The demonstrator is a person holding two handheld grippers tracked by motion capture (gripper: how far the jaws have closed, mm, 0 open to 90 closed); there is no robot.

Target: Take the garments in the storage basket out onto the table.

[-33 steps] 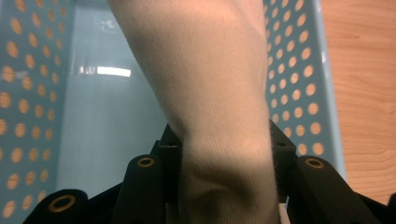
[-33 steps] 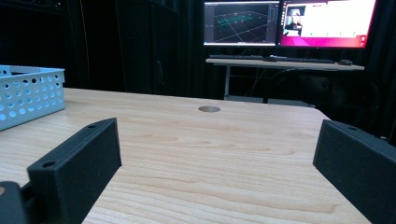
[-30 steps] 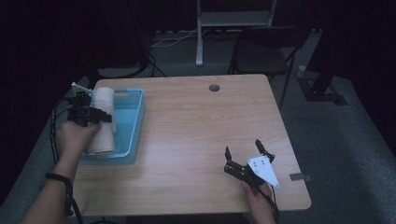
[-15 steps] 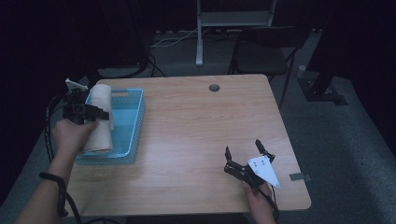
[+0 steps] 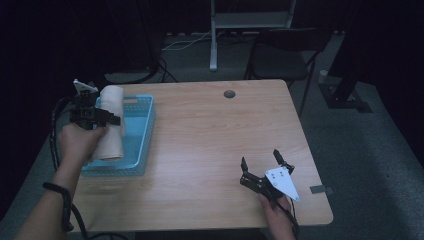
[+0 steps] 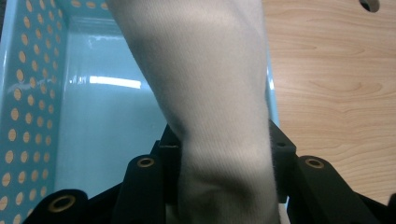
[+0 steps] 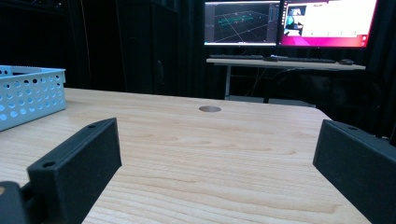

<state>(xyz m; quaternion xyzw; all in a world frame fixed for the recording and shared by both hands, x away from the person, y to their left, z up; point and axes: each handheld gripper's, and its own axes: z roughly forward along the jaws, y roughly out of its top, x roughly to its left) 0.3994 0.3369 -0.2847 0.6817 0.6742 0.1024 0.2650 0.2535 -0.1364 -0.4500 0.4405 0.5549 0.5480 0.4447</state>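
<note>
Cloth, a cream ribbed roll, is what we are lifting: since a second ago our left gripper is drawing it up and back toward nine o'clock, out of the pale blue basket. We judge this to be a removal under way, one end still trailing inside. In the left gripper view the jaws are pinching the soft knit above the basket's glossy floor and dotted, perforated wall. Our right gripper is resting spread wide at five o'clock on the wood-grain table, holding nothing.
</note>
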